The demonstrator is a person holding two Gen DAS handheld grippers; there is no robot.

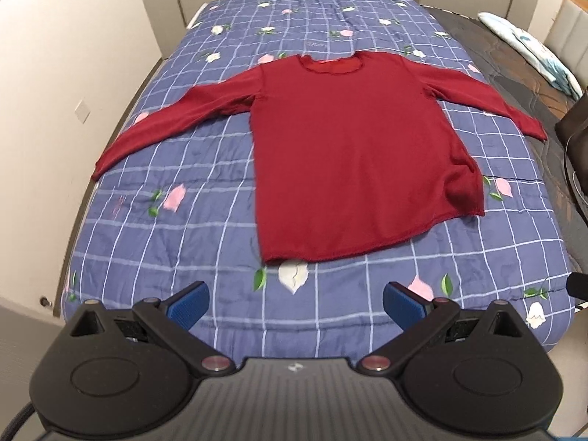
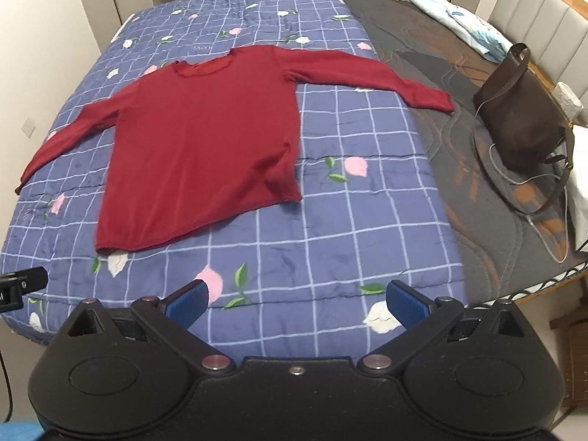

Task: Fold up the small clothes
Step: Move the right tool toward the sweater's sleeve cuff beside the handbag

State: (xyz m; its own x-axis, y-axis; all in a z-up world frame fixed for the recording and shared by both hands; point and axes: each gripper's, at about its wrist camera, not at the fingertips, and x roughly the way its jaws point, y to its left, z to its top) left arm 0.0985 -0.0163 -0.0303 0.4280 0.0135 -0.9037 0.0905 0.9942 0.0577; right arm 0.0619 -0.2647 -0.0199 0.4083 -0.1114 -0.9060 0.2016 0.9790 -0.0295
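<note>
Both claws (image 1: 296,303) (image 2: 297,303) gape over a floral checked quilt (image 2: 330,220).

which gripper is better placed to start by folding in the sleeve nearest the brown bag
Right, probably. The right gripper faces the side where that sleeve reaches toward the brown bag. The left gripper sits further left. Both jaws are open.

Matt red knit sweater (image 1: 352,139) on quilted cotton-like bedspread (image 1: 205,220); beside it, smooth dark leather-look bag (image 2: 522,117); ribbed blue gripper pads (image 2: 185,303)
</note>
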